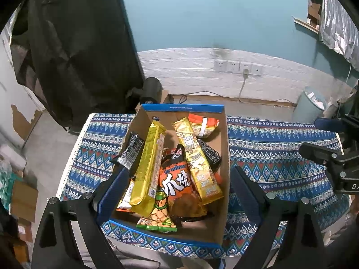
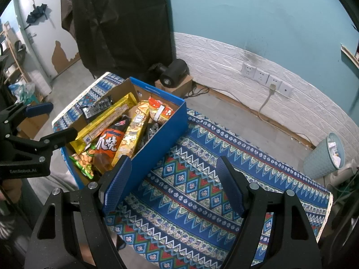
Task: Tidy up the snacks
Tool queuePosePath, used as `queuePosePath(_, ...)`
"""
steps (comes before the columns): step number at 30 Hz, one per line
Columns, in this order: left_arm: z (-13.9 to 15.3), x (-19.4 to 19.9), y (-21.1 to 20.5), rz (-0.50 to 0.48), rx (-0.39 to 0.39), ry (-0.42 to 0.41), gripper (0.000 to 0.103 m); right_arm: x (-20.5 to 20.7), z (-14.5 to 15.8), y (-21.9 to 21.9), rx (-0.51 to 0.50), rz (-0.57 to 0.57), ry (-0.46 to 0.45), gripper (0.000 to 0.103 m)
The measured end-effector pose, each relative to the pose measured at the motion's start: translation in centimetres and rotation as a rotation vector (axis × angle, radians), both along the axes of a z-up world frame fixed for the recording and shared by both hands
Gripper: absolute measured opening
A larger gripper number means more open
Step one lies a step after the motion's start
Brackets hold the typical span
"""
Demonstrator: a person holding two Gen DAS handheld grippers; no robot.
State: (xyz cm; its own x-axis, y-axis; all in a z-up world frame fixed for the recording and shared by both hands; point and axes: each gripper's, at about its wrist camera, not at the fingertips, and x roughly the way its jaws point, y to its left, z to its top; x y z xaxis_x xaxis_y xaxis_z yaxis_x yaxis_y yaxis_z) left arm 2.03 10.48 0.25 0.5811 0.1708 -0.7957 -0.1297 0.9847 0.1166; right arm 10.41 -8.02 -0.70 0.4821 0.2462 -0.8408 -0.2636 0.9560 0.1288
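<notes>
A blue cardboard box [image 1: 221, 139] on the patterned tablecloth holds several snack packs: a long yellow pack [image 1: 147, 172], an orange bag [image 1: 176, 183], a gold popcorn pack [image 1: 197, 159], a green peanut bag [image 1: 158, 218], a red-white bag [image 1: 203, 125] and black packs [image 1: 131, 150]. My left gripper [image 1: 179, 192] is open and empty, hovering above the box. My right gripper [image 2: 174, 183] is open and empty above the cloth, right of the box [image 2: 161, 141]. The left gripper also shows in the right wrist view [image 2: 48, 124].
The tablecloth [image 2: 197, 192] covers the table to the right of the box. A pale blue bin [image 2: 325, 157] stands on the floor at the right. A black device on a carton [image 2: 174, 74] sits behind the table. Wall sockets [image 1: 237, 67] with a cable are behind.
</notes>
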Motion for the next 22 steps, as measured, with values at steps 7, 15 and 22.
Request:
queuePosePath(7,0.01,-0.04,-0.08,-0.001,0.0,-0.001,0.093,-0.01,-0.03,0.03,-0.001,-0.001,0.0,0.078)
queuePosePath(15,0.04,-0.12,-0.01,-0.01,-0.003,-0.002,0.093,-0.04,-0.05,0.04,-0.001,-0.001,-0.001,0.078)
queuePosePath(22,0.06,-0.05,0.06,-0.009,-0.006,0.001,0.093,-0.07,-0.17,-0.21,0.0,-0.001,0.004,0.078)
